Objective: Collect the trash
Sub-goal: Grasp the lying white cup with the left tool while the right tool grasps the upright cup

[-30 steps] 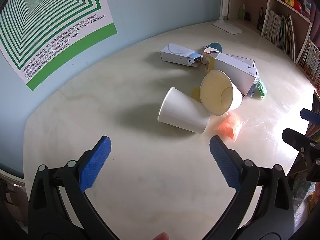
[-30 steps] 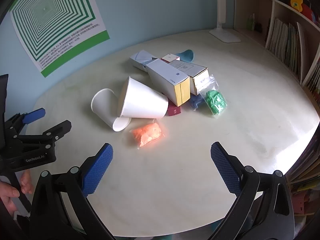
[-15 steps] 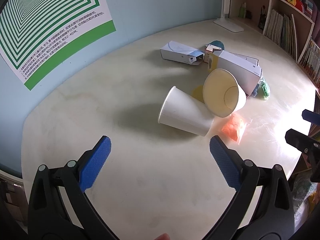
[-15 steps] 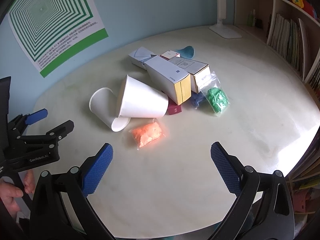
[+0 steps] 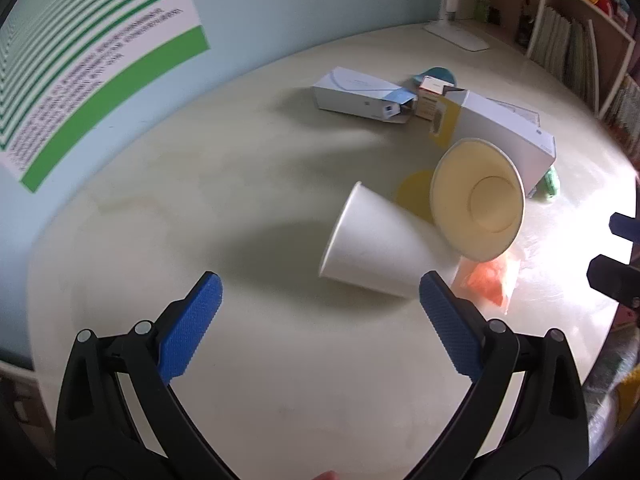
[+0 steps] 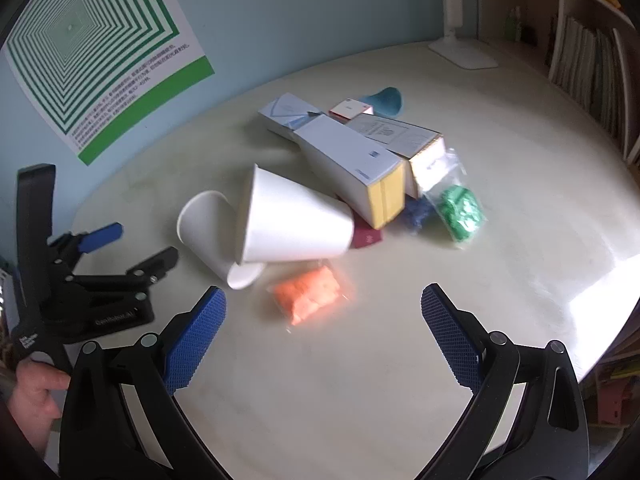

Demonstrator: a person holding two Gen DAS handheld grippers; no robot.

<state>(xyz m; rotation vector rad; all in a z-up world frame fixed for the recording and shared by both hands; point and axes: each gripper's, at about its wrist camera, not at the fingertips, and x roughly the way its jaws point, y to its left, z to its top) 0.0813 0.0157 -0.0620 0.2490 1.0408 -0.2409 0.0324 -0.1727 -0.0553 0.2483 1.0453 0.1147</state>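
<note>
The trash lies in one cluster near the middle of the round pale bench [image 6: 400, 380]. Two white paper cups rest on their sides: the smaller cup [image 6: 208, 232] lies with its mouth toward the left claw, and the larger cup [image 6: 292, 222] leans across it, their walls touching. Just in front of the cups sits an orange packet [image 6: 310, 294] in clear wrap. A dark red item [image 6: 366, 237] shows under the larger cup's base; its kind cannot be told. Behind the cups lie a long white box with a yellow end [image 6: 352, 164], a grey-topped box [image 6: 404, 140] beside it, a pale blue-printed box [image 6: 286, 114] and a small red-and-white box [image 6: 348, 109]. A green packet [image 6: 460, 210] and a blue packet [image 6: 418, 212] lie at the right of the boxes, and a teal object [image 6: 386, 100] at the far side.

The left claw [image 5: 316, 298] hovers above the bench short of the smaller cup, jaws spread wide, gripping nothing. The right claw [image 6: 322, 308] hovers near the orange packet, jaws likewise wide apart and empty. A hand [image 6: 34, 394] grips the left tool's handle.

A green-striped poster [image 6: 80, 52] hangs on the blue wall; a bookshelf [image 6: 580, 60] and white lamp base [image 6: 464, 54] stand beyond.
</note>
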